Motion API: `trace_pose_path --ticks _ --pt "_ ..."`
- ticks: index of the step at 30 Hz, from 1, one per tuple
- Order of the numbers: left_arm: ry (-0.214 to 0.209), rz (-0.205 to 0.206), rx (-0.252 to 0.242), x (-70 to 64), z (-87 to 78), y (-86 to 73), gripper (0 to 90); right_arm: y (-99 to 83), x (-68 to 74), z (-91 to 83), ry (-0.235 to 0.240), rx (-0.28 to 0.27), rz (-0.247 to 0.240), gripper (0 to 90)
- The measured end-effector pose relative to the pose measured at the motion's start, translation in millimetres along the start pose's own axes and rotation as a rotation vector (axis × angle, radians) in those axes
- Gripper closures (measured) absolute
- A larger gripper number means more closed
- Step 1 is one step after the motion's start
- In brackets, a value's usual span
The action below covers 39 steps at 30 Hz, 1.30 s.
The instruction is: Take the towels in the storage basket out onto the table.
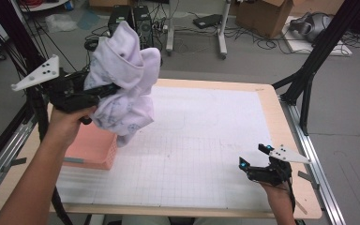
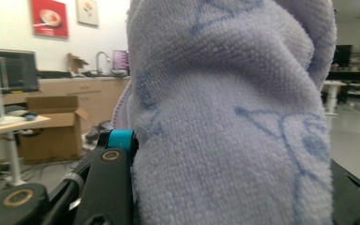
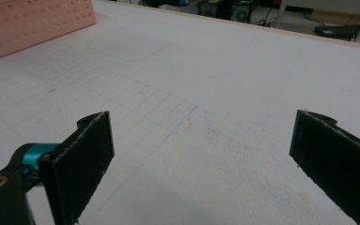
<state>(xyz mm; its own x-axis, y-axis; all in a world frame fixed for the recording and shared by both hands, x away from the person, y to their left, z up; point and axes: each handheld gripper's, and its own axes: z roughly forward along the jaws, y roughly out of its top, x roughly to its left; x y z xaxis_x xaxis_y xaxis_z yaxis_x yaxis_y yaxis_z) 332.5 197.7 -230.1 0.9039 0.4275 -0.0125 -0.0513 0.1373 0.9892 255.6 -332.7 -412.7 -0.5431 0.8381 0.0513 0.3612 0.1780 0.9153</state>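
Note:
A pale lilac towel [image 1: 124, 79] with a faint blue print hangs bunched in the air above the table's left side, over a pink perforated basket [image 1: 93, 145]. My left gripper [image 1: 105, 90] is shut on the towel and held high; in the left gripper view the towel [image 2: 229, 117] fills the space between the jaws. My right gripper [image 1: 253, 157] rests low near the table's front right, open, with nothing between its pads [image 3: 82, 159] but the white gridded mat [image 3: 192, 93].
The white gridded mat [image 1: 206, 140] covers the wooden table [image 1: 288, 140]. The pink basket [image 3: 33, 23] stands at the left edge. Black frame legs [image 1: 309, 70] rise at the right, and cables, computers and boxes lie on the floor behind.

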Motion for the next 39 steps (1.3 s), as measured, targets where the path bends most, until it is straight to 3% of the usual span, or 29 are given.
trace_pose_path --ticks 7,21,25,28,30,35,37,39 --pt "-0.045 -0.042 0.037 -9.5 43.2 -24.5 54.2 -0.3 -1.6 0.0 0.000 -0.005 0.007 5.2" --pt "-0.079 -0.087 0.188 -23.4 114.8 -103.3 53.8 -1.7 -3.9 0.5 0.001 -0.001 0.008 5.2" --pt "-0.077 -0.123 0.221 -25.5 135.4 -126.2 53.4 -2.0 -5.0 0.1 0.000 0.000 0.013 5.2" --pt "-0.066 -0.128 0.260 -27.1 151.8 -143.3 53.0 -2.5 -5.5 0.7 -0.001 0.000 0.015 5.2" --pt "-0.041 -0.111 0.309 -26.7 162.2 -155.6 52.4 -2.6 -5.1 1.6 0.003 0.003 0.015 5.2" --pt "0.050 -0.127 0.402 -21.0 178.7 -182.9 48.8 -2.9 -4.6 3.8 0.010 0.006 0.013 5.2" --pt "0.095 -0.126 0.437 -18.2 181.8 -189.8 44.2 -3.1 -5.0 4.0 0.011 0.007 0.012 5.2" --pt "0.152 -0.154 0.460 -14.8 182.8 -194.2 34.9 -3.5 -5.4 4.1 0.012 0.009 0.010 5.2"
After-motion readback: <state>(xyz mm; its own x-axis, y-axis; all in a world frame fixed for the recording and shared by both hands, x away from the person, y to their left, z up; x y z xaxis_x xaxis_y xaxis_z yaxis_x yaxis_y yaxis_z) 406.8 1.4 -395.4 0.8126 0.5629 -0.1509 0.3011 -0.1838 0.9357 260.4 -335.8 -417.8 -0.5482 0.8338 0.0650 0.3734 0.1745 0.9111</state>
